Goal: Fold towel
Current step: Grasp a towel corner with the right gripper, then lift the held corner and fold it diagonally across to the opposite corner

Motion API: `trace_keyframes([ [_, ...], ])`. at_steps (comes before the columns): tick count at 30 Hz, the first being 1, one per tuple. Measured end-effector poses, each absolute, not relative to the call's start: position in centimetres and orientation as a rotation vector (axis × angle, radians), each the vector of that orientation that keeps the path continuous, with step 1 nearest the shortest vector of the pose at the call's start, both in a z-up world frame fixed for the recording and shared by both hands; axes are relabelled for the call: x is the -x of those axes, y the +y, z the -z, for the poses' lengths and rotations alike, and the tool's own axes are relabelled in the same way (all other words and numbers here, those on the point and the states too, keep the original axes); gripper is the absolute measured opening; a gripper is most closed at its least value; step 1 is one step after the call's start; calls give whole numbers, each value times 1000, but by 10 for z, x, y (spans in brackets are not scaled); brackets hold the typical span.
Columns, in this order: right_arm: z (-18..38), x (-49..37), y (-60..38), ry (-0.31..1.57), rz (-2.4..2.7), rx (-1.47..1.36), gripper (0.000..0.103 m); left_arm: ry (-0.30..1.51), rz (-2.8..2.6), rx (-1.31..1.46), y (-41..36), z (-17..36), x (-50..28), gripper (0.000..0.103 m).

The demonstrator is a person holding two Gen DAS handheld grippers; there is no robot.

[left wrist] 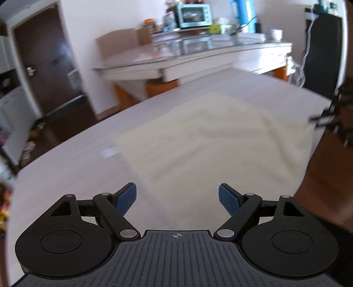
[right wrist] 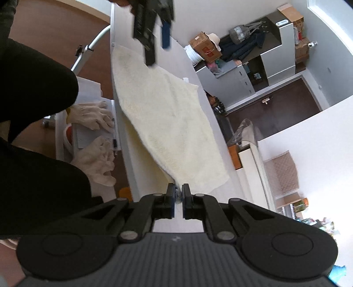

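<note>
A cream towel (left wrist: 209, 136) lies spread flat on the white table (left wrist: 77, 165). In the left wrist view my left gripper (left wrist: 177, 194) hovers over the towel's near edge, wide open with nothing between its blue pads. In the right wrist view my right gripper (right wrist: 179, 192) is shut on one corner of the towel (right wrist: 167, 119), which is slightly lifted there at the table (right wrist: 136, 176) edge. The left gripper (right wrist: 157, 44) shows open above the towel's far end. The right gripper (left wrist: 331, 119) appears blurred at the right edge of the left wrist view.
A small white label (left wrist: 109, 152) lies on the table beside the towel. White gloves (right wrist: 97, 117) rest on papers beside the table, next to a person's dark-clothed legs (right wrist: 33, 88). Behind stands a glass-topped counter (left wrist: 198, 55) with a toaster oven (left wrist: 194, 13).
</note>
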State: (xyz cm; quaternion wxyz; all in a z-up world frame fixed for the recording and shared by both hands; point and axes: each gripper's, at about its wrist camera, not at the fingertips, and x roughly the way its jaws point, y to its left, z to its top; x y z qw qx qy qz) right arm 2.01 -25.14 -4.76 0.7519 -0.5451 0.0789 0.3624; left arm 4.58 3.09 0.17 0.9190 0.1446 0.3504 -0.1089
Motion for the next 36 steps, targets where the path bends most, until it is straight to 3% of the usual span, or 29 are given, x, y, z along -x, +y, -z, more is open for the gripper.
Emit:
trace_keyframes([
  [19,22,-18,-231,143,-746,1321,7,698,234,-320,42,15,-17,87],
  [36,-14,-91,-141,-73,-845,1531,7,704,273,-431,37,11,-12,88],
])
